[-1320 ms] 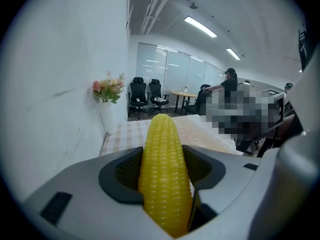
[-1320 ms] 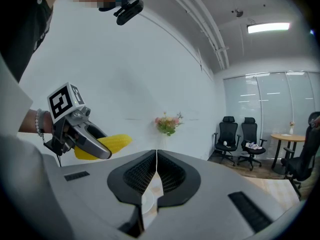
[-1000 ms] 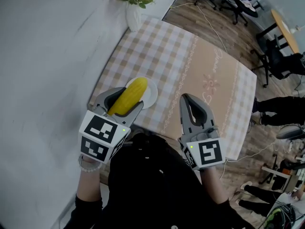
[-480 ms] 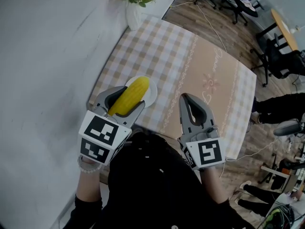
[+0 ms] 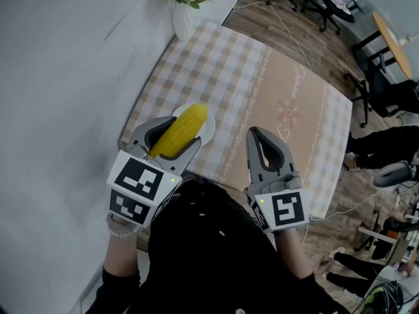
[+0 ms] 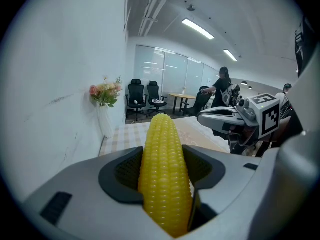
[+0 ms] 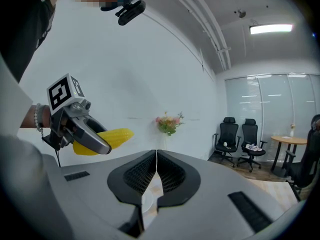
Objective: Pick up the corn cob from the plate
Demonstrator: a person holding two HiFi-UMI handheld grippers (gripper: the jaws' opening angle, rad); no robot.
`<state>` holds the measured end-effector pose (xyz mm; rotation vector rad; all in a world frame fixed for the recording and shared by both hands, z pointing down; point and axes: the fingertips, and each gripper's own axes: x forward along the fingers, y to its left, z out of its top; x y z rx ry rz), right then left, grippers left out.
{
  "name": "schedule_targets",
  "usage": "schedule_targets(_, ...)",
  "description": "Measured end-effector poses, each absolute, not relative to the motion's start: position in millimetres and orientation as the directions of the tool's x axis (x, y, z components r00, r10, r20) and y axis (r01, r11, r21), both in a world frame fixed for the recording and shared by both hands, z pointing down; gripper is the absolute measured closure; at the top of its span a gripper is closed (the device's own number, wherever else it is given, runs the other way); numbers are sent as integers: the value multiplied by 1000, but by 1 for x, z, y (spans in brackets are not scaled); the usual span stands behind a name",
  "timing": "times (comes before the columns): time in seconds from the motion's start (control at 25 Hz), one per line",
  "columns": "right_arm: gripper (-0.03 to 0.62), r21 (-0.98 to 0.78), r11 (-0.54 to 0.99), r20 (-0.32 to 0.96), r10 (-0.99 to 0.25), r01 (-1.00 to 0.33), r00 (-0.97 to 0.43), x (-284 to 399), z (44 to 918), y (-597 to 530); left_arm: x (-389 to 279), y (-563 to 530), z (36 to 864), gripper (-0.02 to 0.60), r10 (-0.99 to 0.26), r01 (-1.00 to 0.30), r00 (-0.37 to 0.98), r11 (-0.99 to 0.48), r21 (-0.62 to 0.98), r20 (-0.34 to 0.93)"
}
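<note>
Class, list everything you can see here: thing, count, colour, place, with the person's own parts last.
table: one, beige-and-white checked cloth, against the wall
plate: one, white, near left part of the table
corn cob: one, yellow, held above the plate
vase of flowers: one, white with pink blooms, table's far corner
office chairs: several, black, far floor
round table: one, wooden, far right
left gripper: one, grey, shut on the corn cob
right gripper: one, grey, jaws together, empty
</note>
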<state>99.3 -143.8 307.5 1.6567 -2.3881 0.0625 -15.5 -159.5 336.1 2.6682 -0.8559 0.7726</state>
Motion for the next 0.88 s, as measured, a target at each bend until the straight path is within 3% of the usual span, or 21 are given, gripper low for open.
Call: schedule_targets(0.88,551,104,376,234,-909,-921,-345,97,311,-146,-11,-161,337,331,-455,-580,697,-812,64,554)
